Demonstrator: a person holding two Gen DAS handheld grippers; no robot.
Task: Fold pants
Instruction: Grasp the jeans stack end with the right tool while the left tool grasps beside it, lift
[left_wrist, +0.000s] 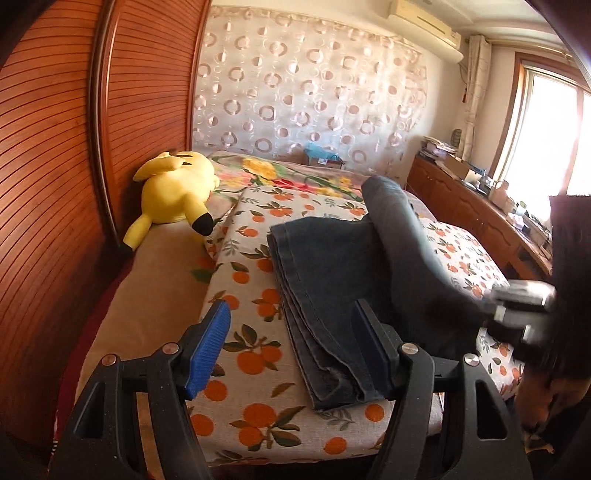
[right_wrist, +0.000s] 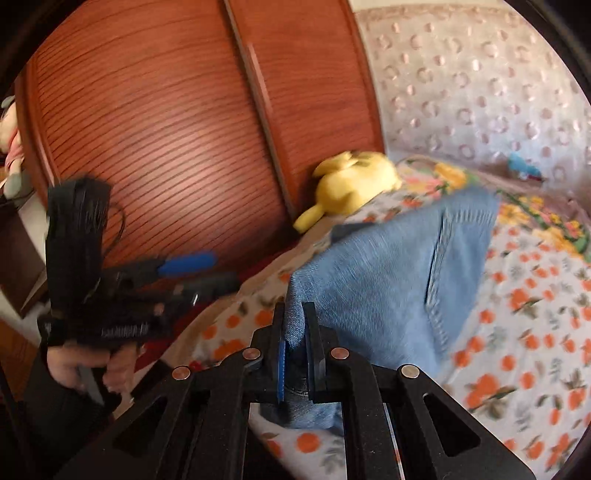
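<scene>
Dark blue jeans (left_wrist: 332, 280) lie folded lengthwise on the orange-print bedspread (left_wrist: 255, 295). One end of them rises in a curved sheet toward my right gripper (left_wrist: 495, 306), blurred at the right edge. In the right wrist view my right gripper (right_wrist: 295, 332) is shut on a fold of the jeans (right_wrist: 388, 280), which hang up off the bed. My left gripper (left_wrist: 291, 343) hovers open over the near left edge of the jeans, nothing pinched between its blue pads (left_wrist: 208, 347). It also shows at the left of the right wrist view as the left gripper (right_wrist: 207, 273), held by a hand (right_wrist: 92, 365).
A yellow plush toy (left_wrist: 173, 192) lies at the bed's far left against the slatted wooden wardrobe doors (left_wrist: 55, 184). A floral blanket (left_wrist: 288, 173) covers the head of the bed. Wooden cabinets (left_wrist: 480, 210) with clutter run along the right under a bright window (left_wrist: 546, 129).
</scene>
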